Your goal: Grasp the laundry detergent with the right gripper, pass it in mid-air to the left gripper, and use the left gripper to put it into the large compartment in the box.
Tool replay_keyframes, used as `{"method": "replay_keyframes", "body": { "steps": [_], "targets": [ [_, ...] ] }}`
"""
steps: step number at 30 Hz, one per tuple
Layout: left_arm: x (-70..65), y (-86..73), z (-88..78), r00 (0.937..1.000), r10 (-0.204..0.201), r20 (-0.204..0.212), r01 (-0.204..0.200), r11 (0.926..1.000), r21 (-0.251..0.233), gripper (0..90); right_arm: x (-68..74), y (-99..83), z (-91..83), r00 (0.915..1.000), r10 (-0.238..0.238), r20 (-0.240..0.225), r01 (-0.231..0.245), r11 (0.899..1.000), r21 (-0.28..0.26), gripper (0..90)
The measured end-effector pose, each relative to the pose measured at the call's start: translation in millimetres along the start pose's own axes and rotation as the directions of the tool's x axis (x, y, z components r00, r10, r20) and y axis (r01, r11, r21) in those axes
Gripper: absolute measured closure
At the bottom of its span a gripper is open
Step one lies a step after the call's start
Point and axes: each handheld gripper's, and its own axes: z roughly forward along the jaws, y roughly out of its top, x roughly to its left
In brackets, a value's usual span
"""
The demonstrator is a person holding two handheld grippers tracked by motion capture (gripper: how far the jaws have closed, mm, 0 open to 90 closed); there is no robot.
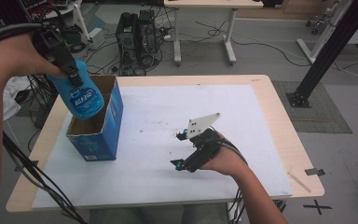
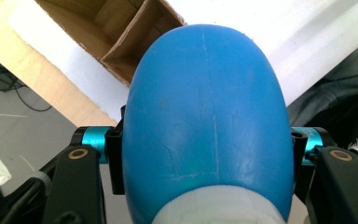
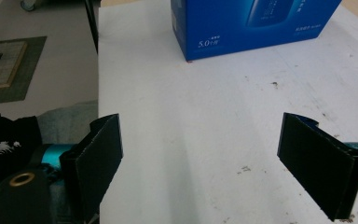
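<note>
a pale wooden tabletop (image 1: 279,135) carries a white sheet (image 1: 177,121) flecked with small dark marks. on the grey floor beyond its far edge stands a dark computer tower (image 1: 137,32) amid loose black cables (image 1: 214,32), near the legs of a second white desk (image 1: 205,28). a black metal frame post (image 1: 326,51) rises at right from a dark floor mat (image 1: 319,107); a black tape cross (image 1: 318,206) marks the floor nearby.
</note>
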Motion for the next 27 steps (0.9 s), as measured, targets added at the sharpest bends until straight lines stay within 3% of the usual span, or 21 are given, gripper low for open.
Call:
{"method": "replay_keyframes", "body": {
  "steps": [6,11,14,17,27],
  "targets": [
    [10.2,3.5,18.6,0.9992,-0.035,0.021,0.035,0.9993,0.016,39.0,-0.4,0.2,0.9,1.0,0.004,0.001,-0.004,1.0,0.006,13.2],
    [15.2,5.2,33.3,0.9991,-0.038,0.021,0.038,0.9985,0.039,39.0,-1.1,-0.9,2.3,1.0,0.004,-0.005,-0.004,1.0,0.004,13.2],
    [16.2,6.1,40.5,0.9994,-0.03,0.016,0.029,0.9984,0.049,39.0,-1.2,-1.9,2.3,1.0,0.004,-0.007,-0.004,1.0,0.002,13.1],
    [19.0,8.1,57.0,0.9994,0.013,0.031,-0.016,0.997,0.076,39.0,0.0,-3.9,2.5,0.9999,0.014,-0.007,-0.014,1.0,0.007,13.2],
    [20.3,13.0,90.7,0.9976,0.045,0.053,-0.05,0.9942,0.095,39.0,1.3,-4.1,-1.8,0.9999,0.015,-0.004,-0.015,1.0,0.018,13.2]
  ]
}}
